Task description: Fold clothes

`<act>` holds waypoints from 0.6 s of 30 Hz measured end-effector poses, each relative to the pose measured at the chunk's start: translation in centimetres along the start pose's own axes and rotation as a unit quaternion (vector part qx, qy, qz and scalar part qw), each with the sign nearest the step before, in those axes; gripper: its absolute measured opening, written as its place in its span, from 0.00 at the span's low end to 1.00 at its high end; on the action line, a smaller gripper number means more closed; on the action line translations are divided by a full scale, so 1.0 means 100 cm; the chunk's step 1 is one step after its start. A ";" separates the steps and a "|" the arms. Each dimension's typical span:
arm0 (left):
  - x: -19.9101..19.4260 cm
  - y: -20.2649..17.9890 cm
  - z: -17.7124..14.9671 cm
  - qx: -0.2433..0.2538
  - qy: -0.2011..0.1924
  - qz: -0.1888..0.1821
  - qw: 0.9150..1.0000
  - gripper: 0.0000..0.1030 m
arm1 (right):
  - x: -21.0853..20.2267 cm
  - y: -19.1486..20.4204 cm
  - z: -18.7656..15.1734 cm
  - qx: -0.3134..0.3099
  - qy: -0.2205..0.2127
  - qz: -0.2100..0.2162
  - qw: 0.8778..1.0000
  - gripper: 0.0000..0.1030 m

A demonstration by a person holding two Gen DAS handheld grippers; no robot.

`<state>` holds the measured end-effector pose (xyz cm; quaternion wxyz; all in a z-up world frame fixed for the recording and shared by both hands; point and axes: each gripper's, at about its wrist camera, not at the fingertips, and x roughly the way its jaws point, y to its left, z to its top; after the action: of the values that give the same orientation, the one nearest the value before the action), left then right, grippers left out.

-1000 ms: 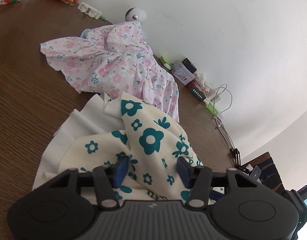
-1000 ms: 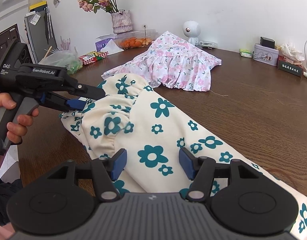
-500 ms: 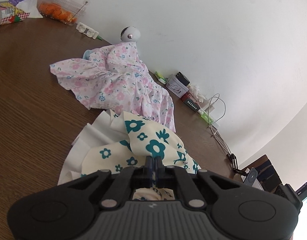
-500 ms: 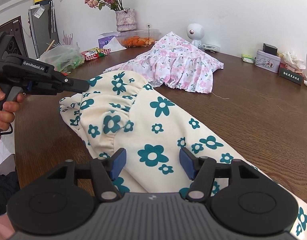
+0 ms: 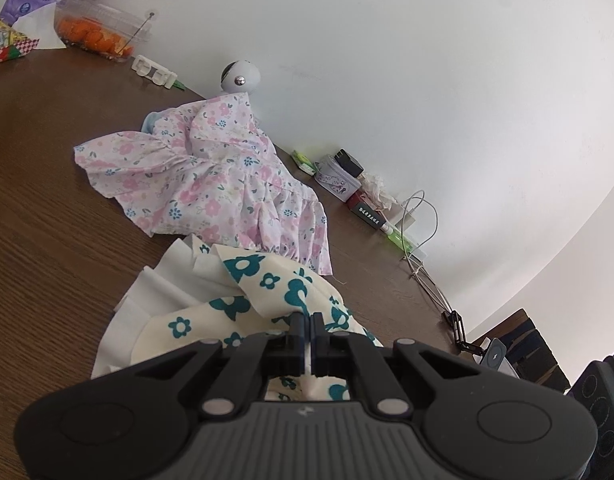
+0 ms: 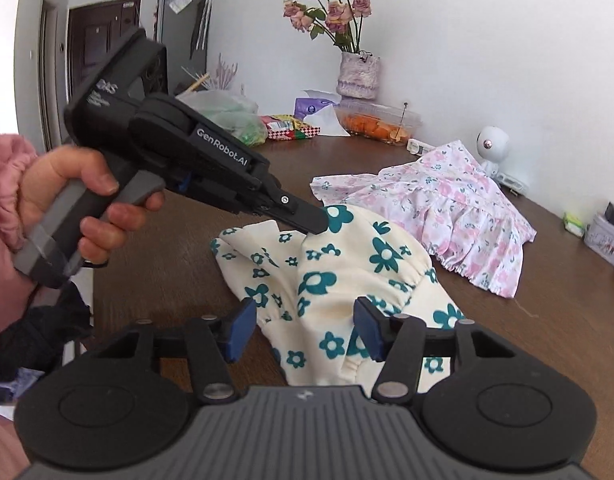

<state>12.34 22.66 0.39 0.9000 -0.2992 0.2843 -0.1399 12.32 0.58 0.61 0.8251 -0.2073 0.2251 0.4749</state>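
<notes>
Your left gripper (image 5: 307, 322) has its jaws pinched tight on a raised fold of the cream garment (image 6: 347, 276) with teal flowers, which lies crumpled on the wooden bench (image 6: 547, 340) just in front of the pink floral dress (image 6: 447, 208). Your right gripper (image 6: 303, 326) sits low over the near end of the same garment; its jaws are closing, with the cloth between them but the blue pads (image 6: 243, 320) not pressing on it. Your left hand (image 6: 67, 200) grips the handle.
</notes>
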 end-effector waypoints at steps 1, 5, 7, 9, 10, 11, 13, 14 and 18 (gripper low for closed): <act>-0.001 -0.002 0.000 0.005 -0.001 -0.002 1.000 0.01 | 0.007 0.002 0.002 -0.007 0.013 -0.009 1.000 0.34; -0.007 0.000 -0.002 0.013 -0.004 0.010 1.000 0.17 | 0.018 -0.008 0.002 0.027 0.040 -0.002 0.999 0.03; -0.009 0.006 -0.004 0.008 -0.006 0.016 1.000 0.35 | 0.012 -0.021 -0.001 0.079 0.022 0.017 0.996 0.03; -0.008 0.011 -0.007 -0.004 -0.001 0.007 1.000 0.41 | 0.002 -0.036 -0.004 0.138 -0.006 0.036 0.990 0.03; -0.007 0.014 -0.009 -0.010 0.003 0.000 1.000 0.44 | -0.003 -0.042 -0.005 0.159 -0.019 0.044 0.986 0.04; -0.005 0.015 -0.010 -0.014 0.006 -0.007 1.000 0.45 | -0.007 -0.047 -0.006 0.175 -0.030 0.051 0.983 0.04; 0.001 0.016 -0.013 -0.031 0.011 -0.026 0.999 0.47 | -0.011 -0.050 -0.007 0.182 -0.042 0.055 0.981 0.04; 0.005 0.018 -0.014 -0.041 0.013 -0.036 0.998 0.47 | -0.013 -0.050 -0.007 0.182 -0.044 0.055 0.981 0.04; 0.018 0.026 -0.016 -0.094 0.008 -0.067 0.993 0.49 | -0.013 -0.050 -0.009 0.194 -0.052 0.064 0.978 0.04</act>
<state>12.99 23.17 -3.02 0.8540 -0.3998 0.2831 -0.1750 15.95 -3.17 1.23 0.8281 -0.0037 0.2822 0.4843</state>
